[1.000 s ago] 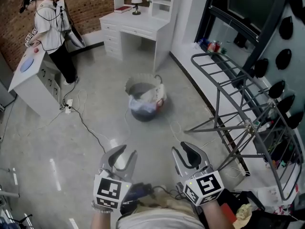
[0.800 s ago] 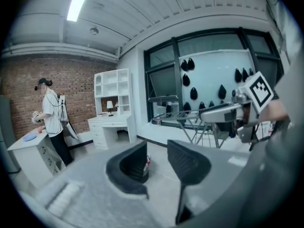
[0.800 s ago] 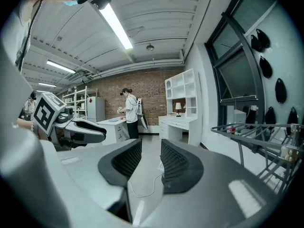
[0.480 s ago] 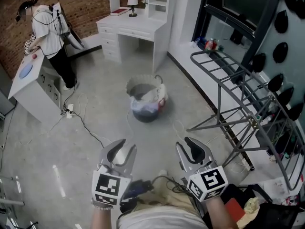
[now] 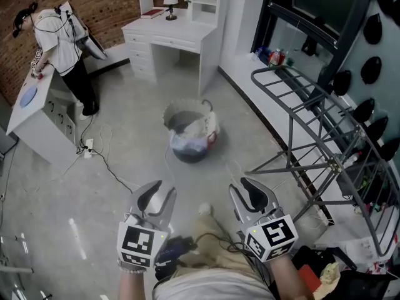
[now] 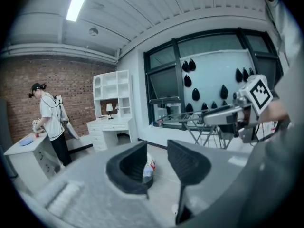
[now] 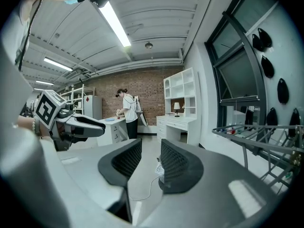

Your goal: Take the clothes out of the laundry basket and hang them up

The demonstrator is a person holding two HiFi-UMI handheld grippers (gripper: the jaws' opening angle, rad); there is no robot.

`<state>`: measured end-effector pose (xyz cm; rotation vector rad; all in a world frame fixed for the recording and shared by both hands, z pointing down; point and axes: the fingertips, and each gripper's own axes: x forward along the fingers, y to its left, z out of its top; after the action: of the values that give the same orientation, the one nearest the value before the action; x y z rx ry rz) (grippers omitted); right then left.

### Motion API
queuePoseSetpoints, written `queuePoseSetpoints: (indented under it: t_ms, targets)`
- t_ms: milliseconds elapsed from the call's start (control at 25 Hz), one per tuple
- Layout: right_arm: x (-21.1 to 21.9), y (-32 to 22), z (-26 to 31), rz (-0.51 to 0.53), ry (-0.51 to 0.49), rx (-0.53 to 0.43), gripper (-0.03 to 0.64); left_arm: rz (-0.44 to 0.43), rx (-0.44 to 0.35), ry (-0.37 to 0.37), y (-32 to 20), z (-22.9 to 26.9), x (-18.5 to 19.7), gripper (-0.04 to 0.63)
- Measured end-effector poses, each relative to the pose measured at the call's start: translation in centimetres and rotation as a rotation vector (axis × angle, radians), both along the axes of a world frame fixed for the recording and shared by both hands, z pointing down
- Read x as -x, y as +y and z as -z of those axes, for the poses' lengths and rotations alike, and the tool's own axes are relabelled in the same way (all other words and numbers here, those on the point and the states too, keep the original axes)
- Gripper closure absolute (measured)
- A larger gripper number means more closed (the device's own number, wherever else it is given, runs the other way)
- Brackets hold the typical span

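1. Straight ahead at 12 o'clock, the laundry basket (image 5: 177,106) sits on the floor (image 5: 125,149), well apart from both claws, with clothes (image 5: 189,144) heaped inside.
2. Left claw (image 5: 161,194) and right claw (image 5: 244,194) are down at 6 o'clock, jaws apart, nothing between them.
3. Looks like the walk-up to me. I'd get close, dip one claw in, and pinch a loose fold of the top garment, not the rim.
4. Drying rack (image 5: 333,165) at 3 o'clock is bare, so that's the drop-off.
5. Room: smooth grey floor, and a cable (image 5: 112,166) at 10 o'clock that's a trip risk. White desk (image 5: 169,33) at 12, farther back. A person (image 5: 59,39) stands at a white bench (image 5: 31,108) around 10.
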<state>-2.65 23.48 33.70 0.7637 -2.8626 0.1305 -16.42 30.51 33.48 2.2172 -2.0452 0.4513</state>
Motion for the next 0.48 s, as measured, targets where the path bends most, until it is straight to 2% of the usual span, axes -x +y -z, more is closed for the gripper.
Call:
queuePoseSetpoints:
  t_ms: [200,480]
  targets:
    - [3.1,-5.3,-1.0,0.021,0.014,0.011,0.505,-0.017,0.013,-0.001,-5.2,-0.9,2.3,0.469]
    - [7.5,-14.4,-1.5,0.072,0.055,0.008,0.503,-0.06,0.04,-0.025,-15.1,-1.5,5.2,0.468]
